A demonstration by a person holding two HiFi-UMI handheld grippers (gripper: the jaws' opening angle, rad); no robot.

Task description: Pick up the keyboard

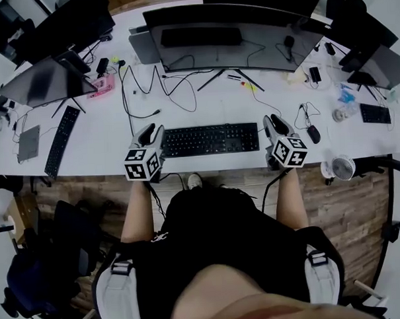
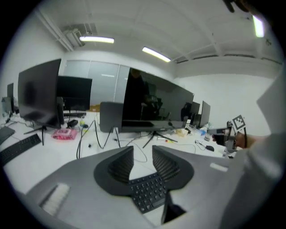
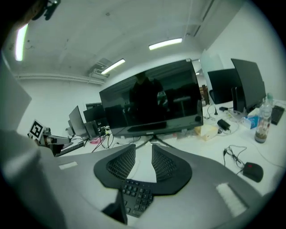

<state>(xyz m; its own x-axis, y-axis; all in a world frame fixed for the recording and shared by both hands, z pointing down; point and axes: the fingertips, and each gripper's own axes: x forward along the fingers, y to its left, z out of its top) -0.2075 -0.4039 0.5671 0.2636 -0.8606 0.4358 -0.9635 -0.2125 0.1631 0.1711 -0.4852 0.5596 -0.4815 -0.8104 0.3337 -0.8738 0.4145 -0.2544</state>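
Inspecting the keyboard (image 1: 210, 139) first: it lies flat, keys up, on the white desk (image 1: 204, 106), near the front edge and in front of the wide monitor (image 1: 228, 35). Its long axis runs left to right in the head view, parallel to that front edge, with one short end toward each of my grippers. It is a black, slim, rectangular full-width board with dark keys in straight rows; the key legends are too small to read.

My left gripper (image 1: 149, 133) stands just beside the keyboard's left end, pointing forward and somewhat down. In the left gripper view, my left gripper (image 2: 142, 152) has its ribbed pads apart with bare desk showing in the gap, and the keyboard (image 2: 149, 192) appears below the jaws. Nothing is held.

My right gripper (image 1: 276, 124) stands just beside the right end, angled likewise. In the right gripper view, my right gripper (image 3: 143, 150) also has its pads apart on nothing, with the keyboard (image 3: 136, 197) below them. Whether either gripper touches the keyboard I cannot tell.

A dark mouse (image 1: 313, 134) lies to the right of the right gripper.
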